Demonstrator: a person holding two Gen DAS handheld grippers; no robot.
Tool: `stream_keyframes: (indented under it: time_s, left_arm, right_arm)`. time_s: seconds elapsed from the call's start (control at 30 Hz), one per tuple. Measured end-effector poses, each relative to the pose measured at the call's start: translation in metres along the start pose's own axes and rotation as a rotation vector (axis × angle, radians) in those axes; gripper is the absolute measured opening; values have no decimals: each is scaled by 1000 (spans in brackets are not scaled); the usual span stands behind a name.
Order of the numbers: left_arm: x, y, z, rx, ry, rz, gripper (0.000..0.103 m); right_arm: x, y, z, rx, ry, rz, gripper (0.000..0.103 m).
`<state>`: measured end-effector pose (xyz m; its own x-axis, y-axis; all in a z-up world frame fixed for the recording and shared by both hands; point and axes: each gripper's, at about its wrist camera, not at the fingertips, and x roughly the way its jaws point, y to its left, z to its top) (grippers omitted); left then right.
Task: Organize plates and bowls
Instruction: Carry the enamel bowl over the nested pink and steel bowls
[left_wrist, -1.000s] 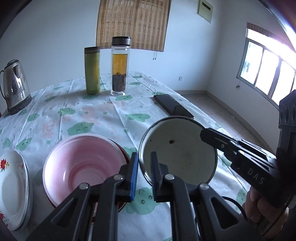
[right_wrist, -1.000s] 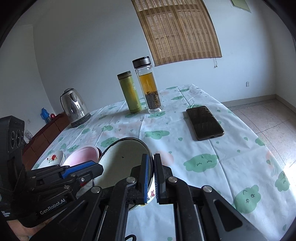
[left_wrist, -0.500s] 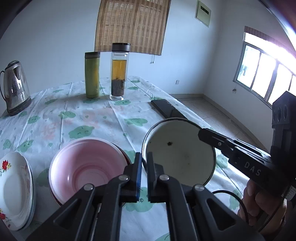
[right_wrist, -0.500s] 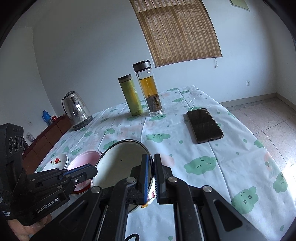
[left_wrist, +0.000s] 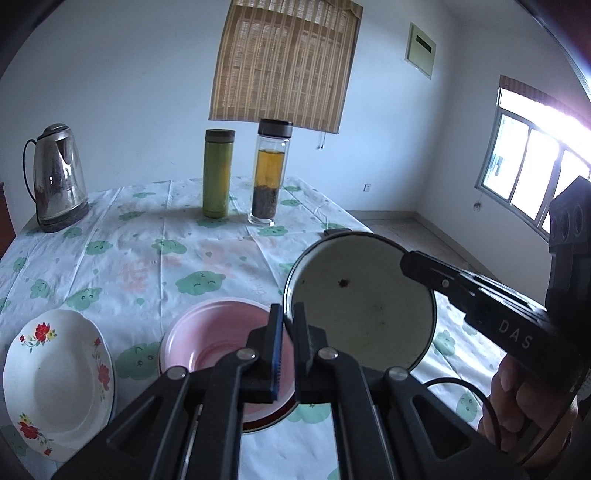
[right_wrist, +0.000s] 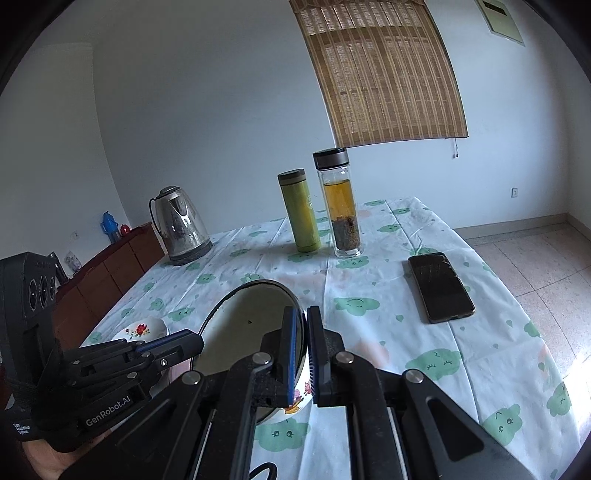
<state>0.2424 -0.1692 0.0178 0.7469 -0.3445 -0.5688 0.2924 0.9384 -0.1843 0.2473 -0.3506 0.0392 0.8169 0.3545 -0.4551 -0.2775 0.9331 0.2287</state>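
Looking from left to right, I see a shiny kettle (left_wrist: 55, 177) at the far left of my table (left_wrist: 155, 258), which wears a white cloth with green clouds. Near me sits a white plate with red flowers (left_wrist: 55, 373), and just beside it a pink bowl (left_wrist: 218, 332). My left gripper (left_wrist: 288, 325) is clenched on the left rim of a white enamel bowl (left_wrist: 362, 306), and my right gripper (right_wrist: 302, 343) is clenched on its right rim, so the bowl hangs tilted above the cloth. Farther back stand a green flask (left_wrist: 218, 173) and a glass tea bottle (left_wrist: 269, 173), close together. A dark phone (right_wrist: 439, 288) lies flat on the right. Behind is a white wall with a bamboo blind (left_wrist: 284, 59), and a bright window (left_wrist: 532, 162) shines at the right.
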Motion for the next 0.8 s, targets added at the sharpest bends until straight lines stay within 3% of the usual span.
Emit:
stream_keyframes:
  time_s: [0.43, 0.8]
  left_arm:
    - [-14, 26, 3, -23, -46, 60, 0]
    - [-13, 40, -1, -45, -31, 84, 0]
  right_arm:
    - [19, 23, 1, -14, 32, 38, 7]
    - [33, 33, -4, -13, 57, 52, 7]
